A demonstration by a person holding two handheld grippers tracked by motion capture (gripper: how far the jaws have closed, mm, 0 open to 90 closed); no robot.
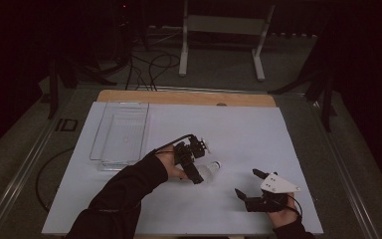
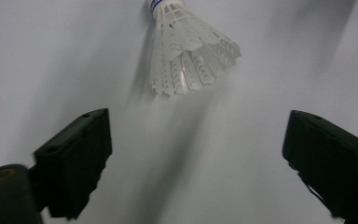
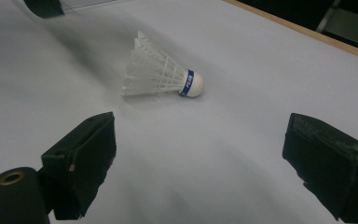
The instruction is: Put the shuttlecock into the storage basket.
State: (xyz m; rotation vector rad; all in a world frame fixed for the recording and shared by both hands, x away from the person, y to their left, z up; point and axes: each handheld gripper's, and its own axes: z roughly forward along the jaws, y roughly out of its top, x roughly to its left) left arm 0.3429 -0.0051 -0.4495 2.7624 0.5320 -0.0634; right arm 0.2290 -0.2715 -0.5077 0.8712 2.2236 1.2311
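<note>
**Shuttlecock lying ahead of my right jaws**

I see the right gripper (image 3: 200,154) with its two black jaws wide apart and nothing between them. Beyond them a white shuttlecock (image 3: 161,74) lies on its side on the white table (image 3: 261,84), its blue-banded cork pointing right, well clear of both jaws.

high view up above the person's side, looking forward and down over the whole white surface (image 1: 258,134), left tool cam close and low over the shuttlecock (image 2: 186,56), right tool cam low, slightly farther, same shuttlecock in all three
</note>
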